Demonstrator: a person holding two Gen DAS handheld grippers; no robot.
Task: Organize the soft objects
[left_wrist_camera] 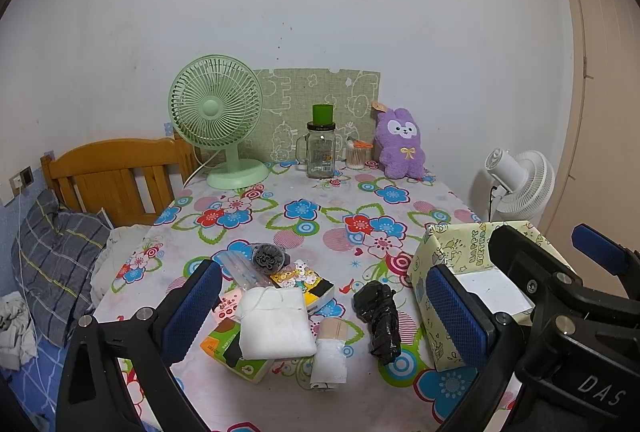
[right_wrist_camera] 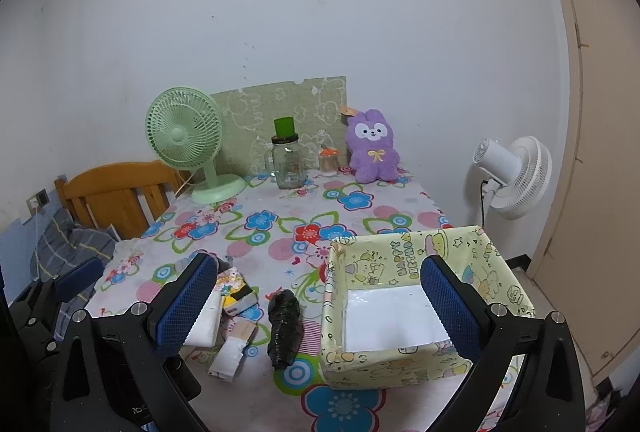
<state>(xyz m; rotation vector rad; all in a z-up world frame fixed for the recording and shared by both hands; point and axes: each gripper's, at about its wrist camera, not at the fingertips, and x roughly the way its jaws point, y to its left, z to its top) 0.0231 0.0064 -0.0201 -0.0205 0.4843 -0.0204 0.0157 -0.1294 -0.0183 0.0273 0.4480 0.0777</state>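
Note:
A pile of small things lies near the table's front edge: a white cloth pouch (left_wrist_camera: 276, 324), a white roll (left_wrist_camera: 329, 356), a black plastic roll (left_wrist_camera: 378, 320) (right_wrist_camera: 285, 328), a green and orange packet (left_wrist_camera: 232, 350) and a yellow cartoon packet (left_wrist_camera: 306, 282). To their right stands a yellow box (right_wrist_camera: 404, 364) (left_wrist_camera: 436, 272) with a white bottom and nothing in it. My left gripper (left_wrist_camera: 324, 308) hangs open over the pile, holding nothing. My right gripper (right_wrist_camera: 320, 308) is open wide, its jaws straddling the box's left wall, with nothing gripped. A purple plush rabbit (left_wrist_camera: 401, 142) (right_wrist_camera: 374, 146) sits upright at the back.
At the back of the flowered table (left_wrist_camera: 304, 216) stand a green fan (left_wrist_camera: 218, 116), a glass jar mug (left_wrist_camera: 320, 150) with a green cup on top and a cotton swab pot (left_wrist_camera: 356, 154). A wooden bed head (left_wrist_camera: 116, 172) lies left, a white floor fan (right_wrist_camera: 512, 176) right.

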